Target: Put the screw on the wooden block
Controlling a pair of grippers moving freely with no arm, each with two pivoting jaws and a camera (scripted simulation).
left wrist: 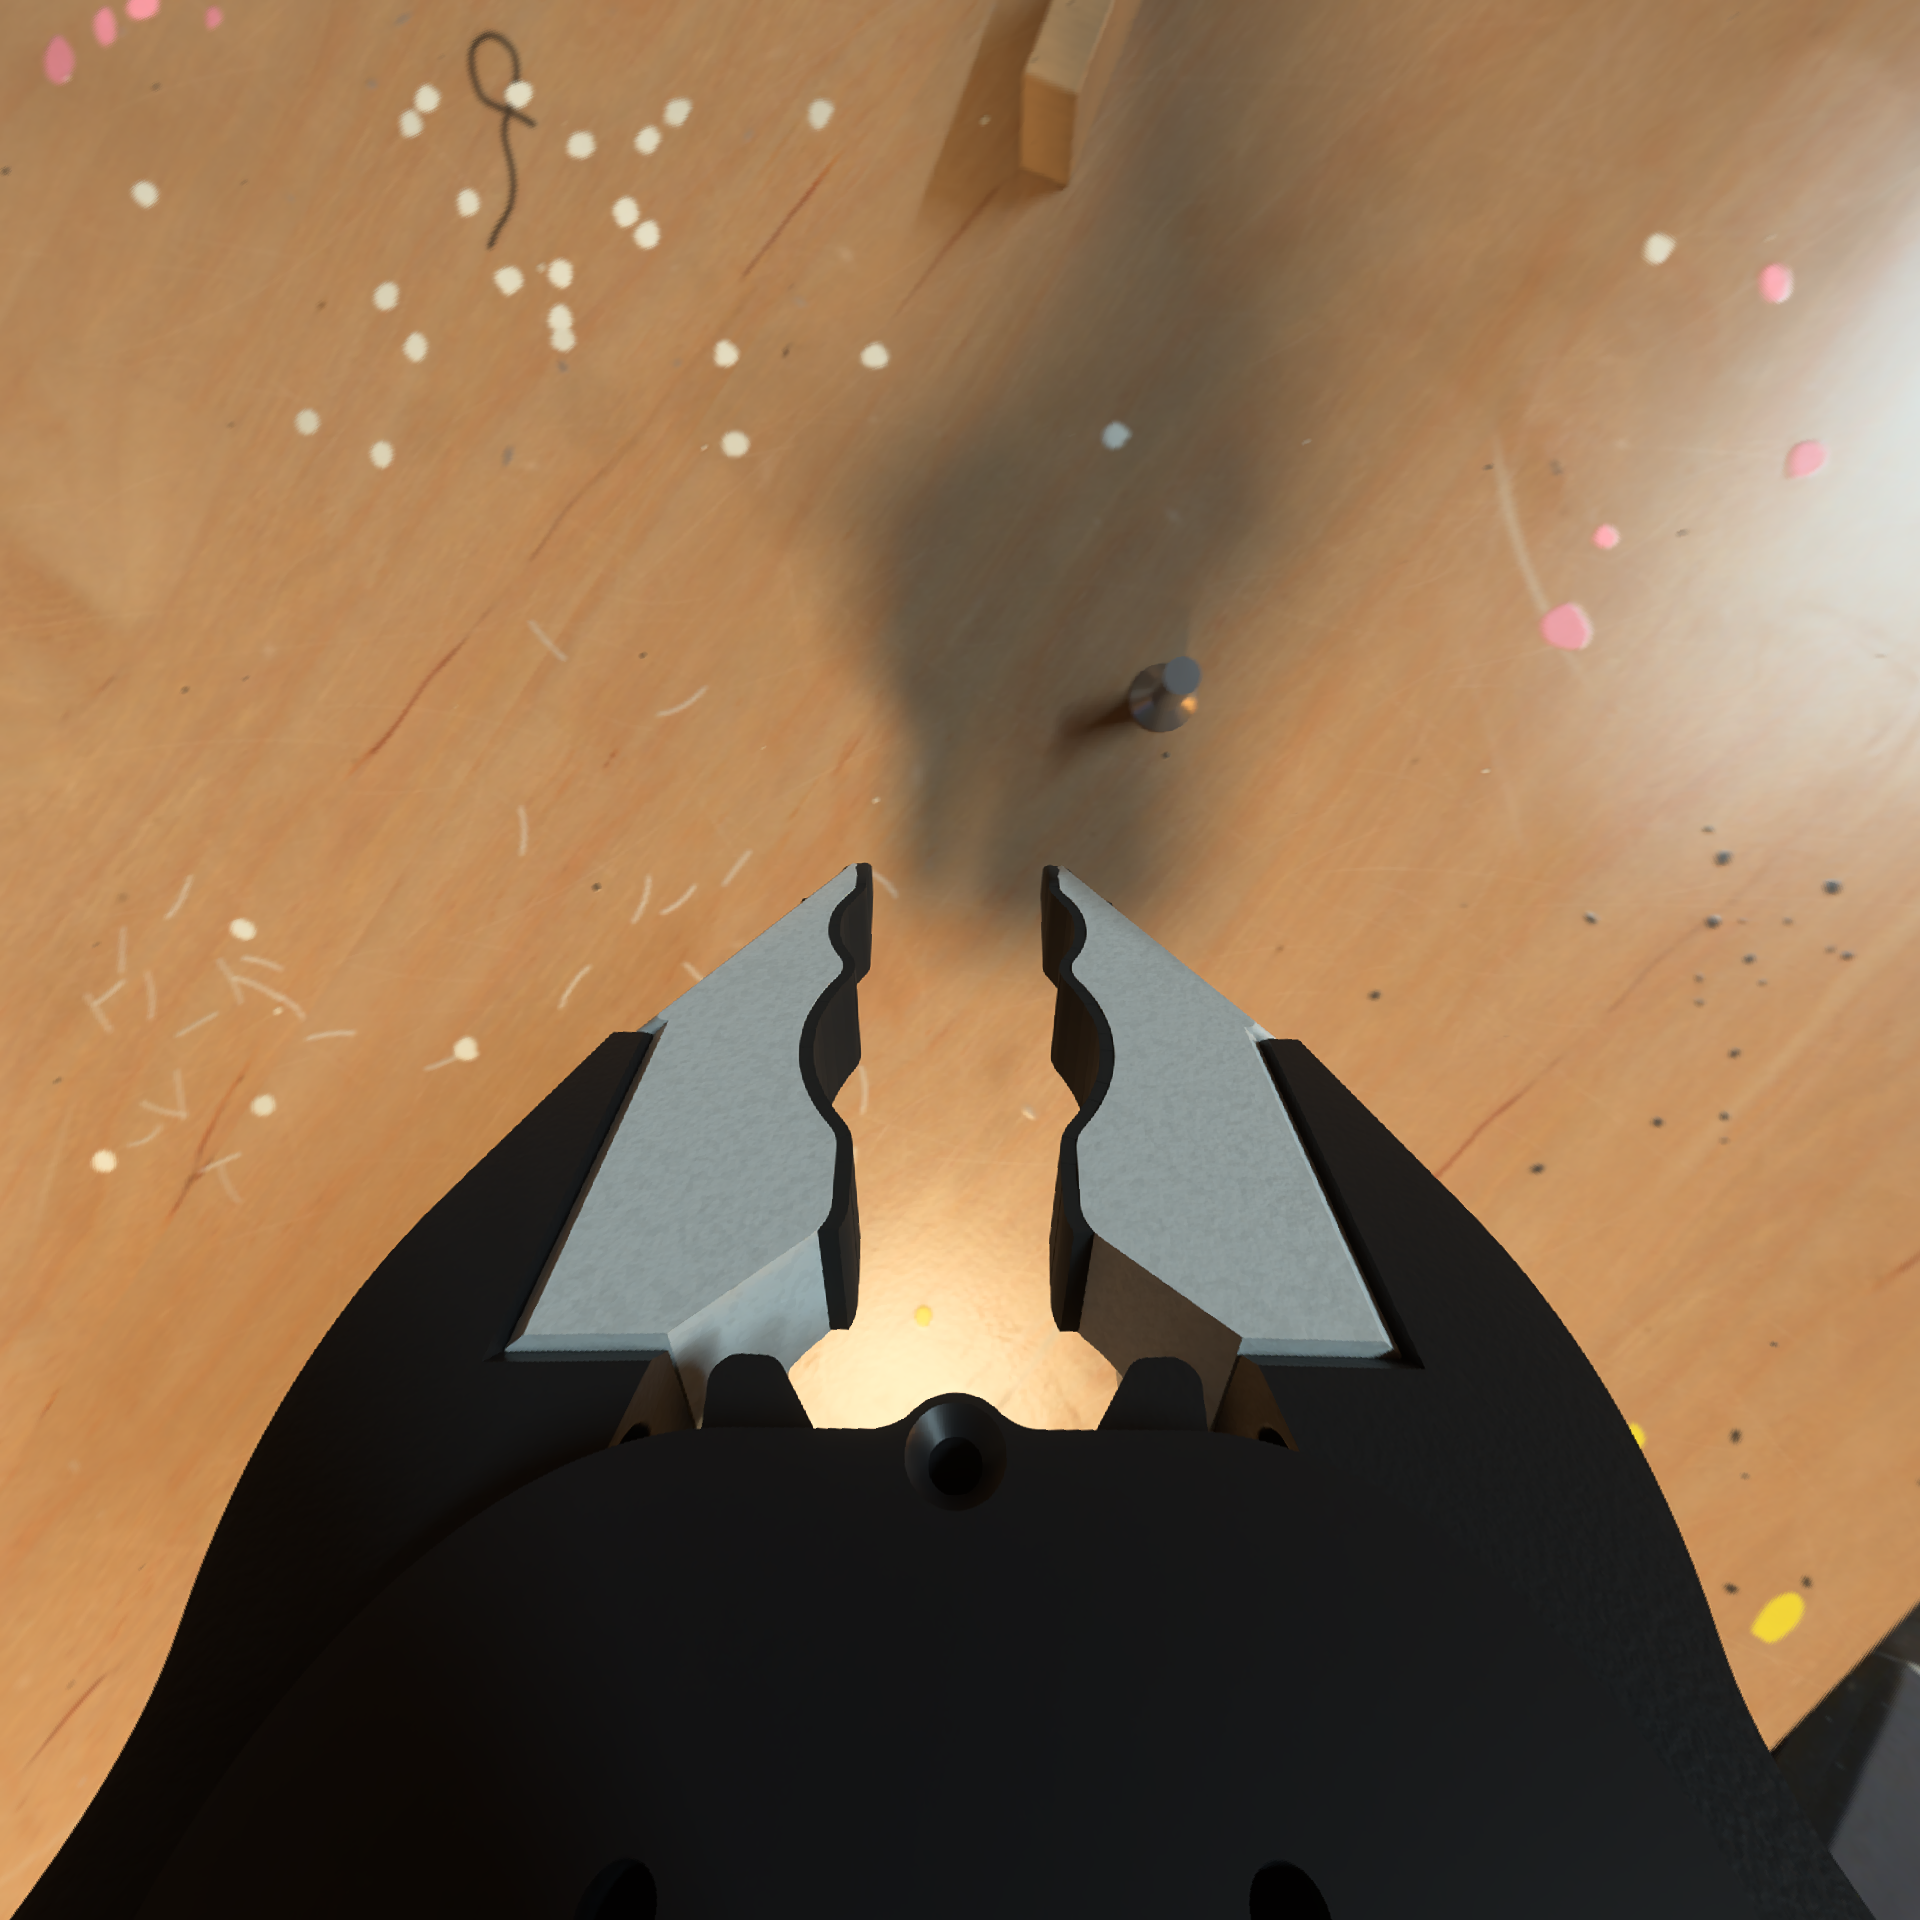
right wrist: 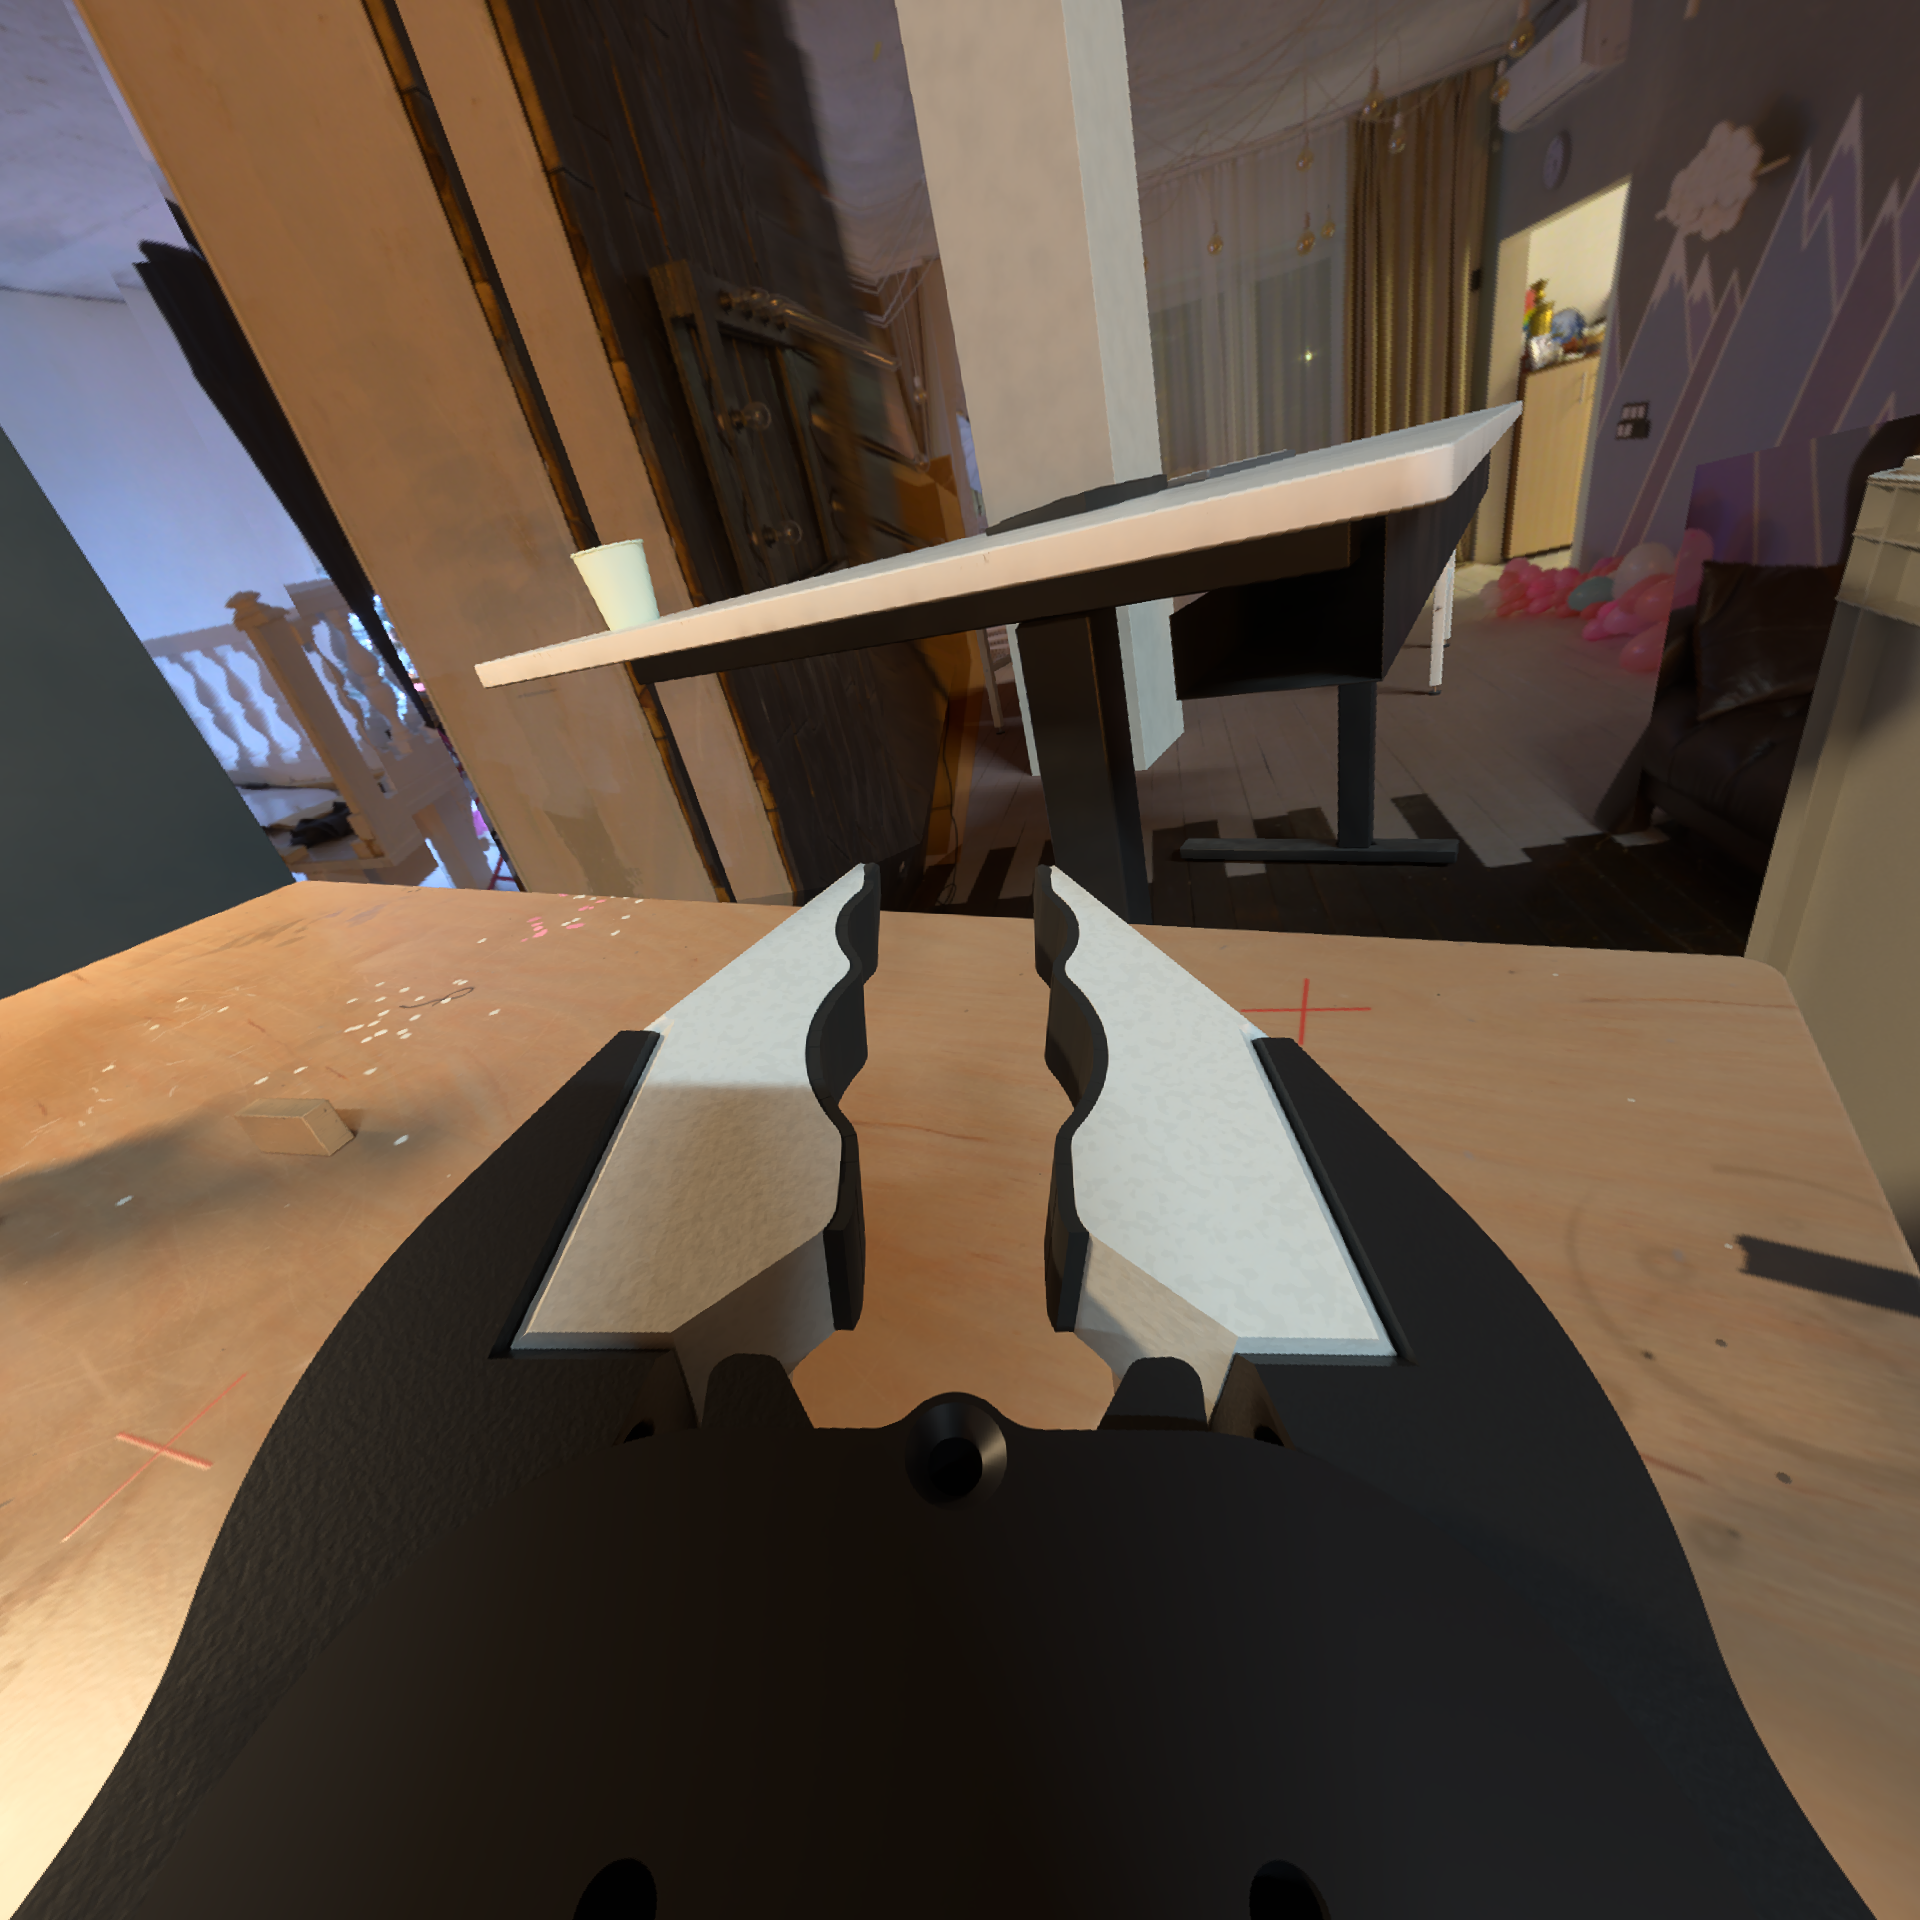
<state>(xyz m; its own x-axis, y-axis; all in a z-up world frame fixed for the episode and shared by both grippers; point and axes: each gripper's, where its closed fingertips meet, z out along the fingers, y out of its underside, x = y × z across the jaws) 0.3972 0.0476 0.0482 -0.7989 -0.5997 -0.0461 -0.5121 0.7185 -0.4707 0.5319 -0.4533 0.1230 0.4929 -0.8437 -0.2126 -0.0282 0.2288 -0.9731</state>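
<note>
A small grey metal screw (left wrist: pixel 1164 694) lies on the wooden tabletop (left wrist: pixel 520 644), ahead and slightly right of my left gripper (left wrist: pixel 956 883). That gripper is open and empty, looking down from above the table. The light wooden block (left wrist: pixel 1055 114) sits at the far top edge of the left wrist view. It also shows in the right wrist view (right wrist: pixel 296 1125), at the left on the table. My right gripper (right wrist: pixel 956 883) is open and empty, held level above the table and aimed across it.
The tabletop (right wrist: pixel 1455 1143) carries paint spots, scratches and red cross marks (right wrist: pixel 1304 1008). A dark strip (right wrist: pixel 1829 1270) lies at the right. Beyond the far table edge stand a white desk (right wrist: pixel 1039 582) with a cup (right wrist: pixel 618 585), a pillar and room furniture.
</note>
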